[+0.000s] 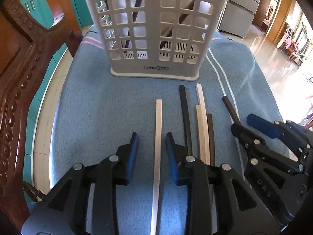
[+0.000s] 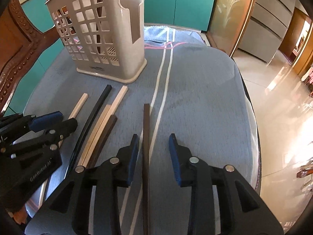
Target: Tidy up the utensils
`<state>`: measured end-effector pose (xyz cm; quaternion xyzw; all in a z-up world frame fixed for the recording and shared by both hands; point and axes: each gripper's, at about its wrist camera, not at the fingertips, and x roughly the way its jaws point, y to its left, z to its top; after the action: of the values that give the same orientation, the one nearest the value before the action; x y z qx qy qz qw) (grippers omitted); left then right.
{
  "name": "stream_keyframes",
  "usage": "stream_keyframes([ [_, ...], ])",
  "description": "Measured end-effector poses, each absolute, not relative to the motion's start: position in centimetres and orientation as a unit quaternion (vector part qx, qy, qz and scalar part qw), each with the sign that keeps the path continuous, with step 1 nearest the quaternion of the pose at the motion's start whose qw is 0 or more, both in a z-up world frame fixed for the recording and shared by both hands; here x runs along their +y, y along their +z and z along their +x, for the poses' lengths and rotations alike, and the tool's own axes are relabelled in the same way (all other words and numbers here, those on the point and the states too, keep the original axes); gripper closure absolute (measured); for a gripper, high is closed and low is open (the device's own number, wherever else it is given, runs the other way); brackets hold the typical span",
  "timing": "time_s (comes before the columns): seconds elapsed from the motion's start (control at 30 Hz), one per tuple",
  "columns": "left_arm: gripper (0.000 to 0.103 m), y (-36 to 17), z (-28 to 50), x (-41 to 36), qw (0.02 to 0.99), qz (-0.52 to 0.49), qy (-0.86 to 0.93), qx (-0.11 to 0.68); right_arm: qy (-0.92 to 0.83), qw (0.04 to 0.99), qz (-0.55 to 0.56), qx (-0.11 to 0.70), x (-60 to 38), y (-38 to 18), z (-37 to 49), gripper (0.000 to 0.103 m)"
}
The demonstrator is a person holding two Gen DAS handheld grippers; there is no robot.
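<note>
Left gripper [image 1: 152, 152]: jaws apart, straddling a white chopstick [image 1: 158, 146] flat on the table [image 1: 93, 105], blue pads clear of it on both sides. Right gripper [image 2: 154, 152]: jaws likewise apart, around a dark brown chopstick [image 2: 146, 146] that runs closer to the left-hand pad, whether touching it impossible to tell.

Between the two grippers, a loose bundle: black chopstick [image 1: 185, 117], two white ones [image 1: 202, 121] side by side, and a short brown one [image 1: 210, 137], all roughly parallel and pointing toward the top of the frame. At upper centre of the left view, a utensil holder [image 1: 154, 29] standing upright just past the stick tips, dark sticks visible leaning inside. At far left, a carved wooden chair [image 1: 17, 78].

Chopsticks: slim, square-sectioned, the white one finely textured. Holder: pale plastic, square-grid walls, slotted floor, flared base. Table covering: blue woven cloth with white and pink stripes. Gripper frames: black, with round silver rivets.
</note>
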<state>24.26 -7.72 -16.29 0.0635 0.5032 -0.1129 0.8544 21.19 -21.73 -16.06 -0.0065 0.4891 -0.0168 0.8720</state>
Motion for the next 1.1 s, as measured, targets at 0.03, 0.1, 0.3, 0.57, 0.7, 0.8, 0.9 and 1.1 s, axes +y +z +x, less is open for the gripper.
stream_keyframes([
  [0.03, 0.072, -16.3, 24.2, -8.1, 0.855, 0.064, -0.112, 0.503, -0.016, 0.873, -0.006, 0.488, -21.7, -16.1, 21.5, 0.071],
  [0.1, 0.072, -16.3, 24.3, -8.2, 0.855, 0.067, -0.111, 0.502, -0.012, 0.873, -0.006, 0.487, -21.6, -16.1, 21.8, 0.072],
  [0.3, 0.072, -16.2, 24.3, -8.3, 0.858, 0.072, -0.110, 0.497, 0.008, 0.872, -0.002, 0.489, -21.0, -16.1, 22.0, 0.096],
  [0.57, 0.088, -16.5, 24.1, -8.6, 0.857, 0.075, -0.119, 0.495, 0.023, 0.887, 0.047, 0.459, -22.0, -14.0, 19.3, 0.096],
  [0.7, 0.096, -16.0, 23.5, -9.2, 0.860, 0.072, -0.125, 0.490, 0.028, 0.902, 0.052, 0.428, -22.6, -10.8, 17.7, 0.096],
  [0.8, 0.096, -14.2, 22.6, -9.0, 0.869, 0.059, -0.132, 0.473, 0.037, 0.911, 0.054, 0.407, -23.1, -8.5, 16.6, 0.096],
  [0.9, 0.096, -10.9, 21.1, -8.4, 0.884, 0.048, -0.146, 0.442, 0.059, 0.922, 0.061, 0.377, -23.6, -5.4, 15.2, 0.096],
  [1.1, 0.096, -3.6, 18.3, -7.0, 0.920, 0.051, -0.145, 0.362, 0.077, 0.942, 0.067, 0.321, -24.1, -0.7, 12.6, 0.096],
])
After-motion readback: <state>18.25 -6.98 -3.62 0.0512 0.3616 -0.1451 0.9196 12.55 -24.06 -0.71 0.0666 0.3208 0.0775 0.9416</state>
